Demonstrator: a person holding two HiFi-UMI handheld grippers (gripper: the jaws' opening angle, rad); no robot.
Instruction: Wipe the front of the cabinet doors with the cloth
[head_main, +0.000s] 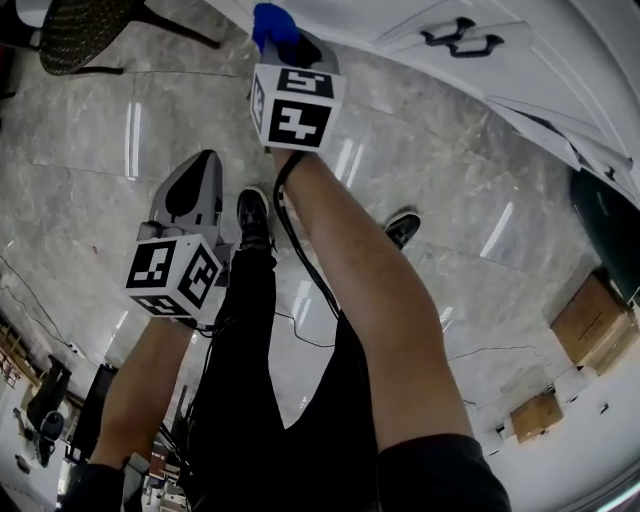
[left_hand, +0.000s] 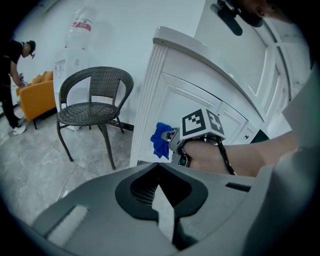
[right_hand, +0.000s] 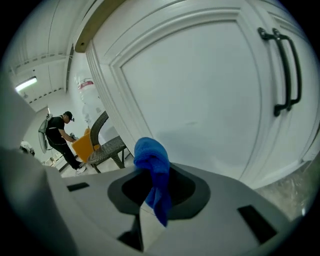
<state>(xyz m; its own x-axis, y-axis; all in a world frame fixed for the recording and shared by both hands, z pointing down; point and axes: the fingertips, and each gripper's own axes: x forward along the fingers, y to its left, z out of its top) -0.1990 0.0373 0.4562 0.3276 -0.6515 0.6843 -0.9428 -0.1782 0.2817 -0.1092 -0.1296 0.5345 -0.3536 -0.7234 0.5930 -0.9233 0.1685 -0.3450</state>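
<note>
My right gripper (right_hand: 150, 175) is shut on a bunched blue cloth (right_hand: 151, 157), which hangs down between the jaws. The cloth is held close to a white panelled cabinet door (right_hand: 200, 100) with a black bar handle (right_hand: 287, 65); I cannot tell if it touches. In the head view the cloth (head_main: 272, 25) pokes out ahead of the right gripper (head_main: 285, 50), near the cabinet (head_main: 540, 60). The left gripper view shows the cloth (left_hand: 161, 140) against the cabinet's lower front (left_hand: 170, 100). My left gripper (head_main: 195, 180) hangs lower, away from the cabinet, jaws together and empty.
A dark wicker chair (left_hand: 92, 105) stands left of the cabinet. Behind it are a water dispenser (left_hand: 75, 40), an orange seat (left_hand: 37, 95) and a person bending over (left_hand: 12, 85). Cardboard boxes (head_main: 590, 320) and cables lie on the marble floor. The person's shoes (head_main: 255, 215) are below.
</note>
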